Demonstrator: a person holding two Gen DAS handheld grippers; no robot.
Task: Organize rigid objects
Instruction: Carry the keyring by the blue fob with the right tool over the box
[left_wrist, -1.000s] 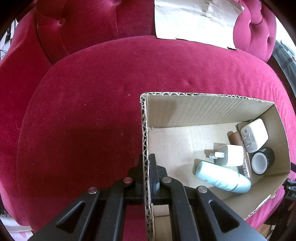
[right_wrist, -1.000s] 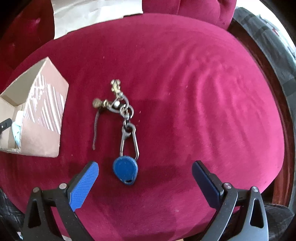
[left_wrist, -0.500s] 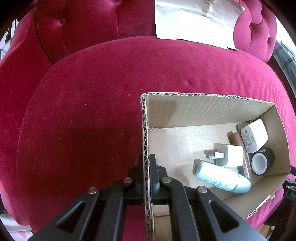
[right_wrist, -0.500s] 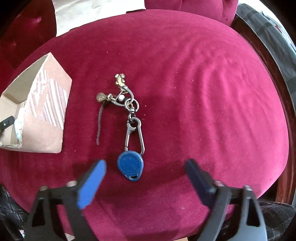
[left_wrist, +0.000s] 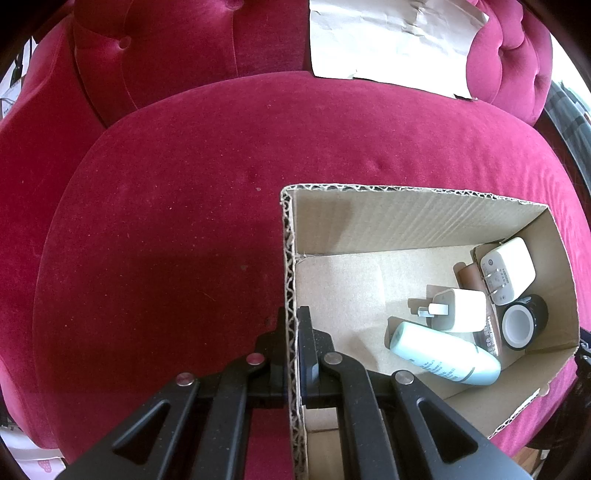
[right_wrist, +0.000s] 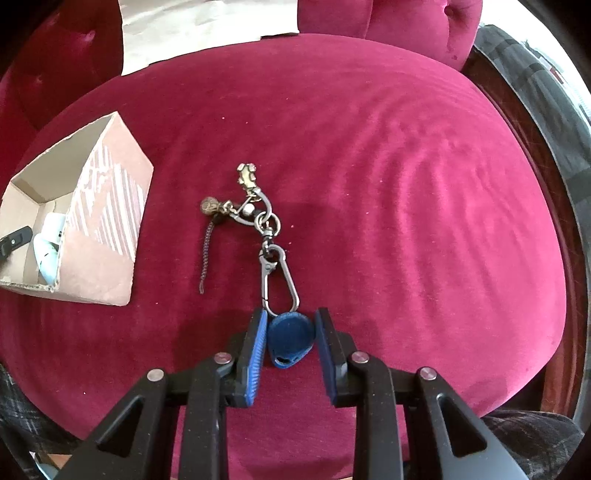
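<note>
Velvet cushion (left_wrist: 177, 258), deep crimson, fills the seat, with a sheet of pale creased paper (left_wrist: 388, 37) propped against the tufted backrest behind. On the left side, the left gripper (left_wrist: 291, 332) is clamped tight on the near wall of an open cardboard box (left_wrist: 406, 221), one finger outside and one inside the corrugated edge. Down in the box lie a pale blue bottle (left_wrist: 443, 356) on its side, a small white plug adapter (left_wrist: 458, 310) just beyond it, a larger white charger (left_wrist: 508, 271) leaning in the far corner, a roll of black tape (left_wrist: 524, 325) next to it, and a brown item mostly hidden beneath them. Further right, out on the bare cushion and well apart from the box, sits a keychain (right_wrist: 269, 243) of metal rings, a carabiner, small charms and a thin cord. Its blue fob (right_wrist: 290, 339) lies between the blue pads of the right gripper (right_wrist: 291, 332), whose jaws are closing around it, left pad touching, right pad with a sliver of gap.
</note>
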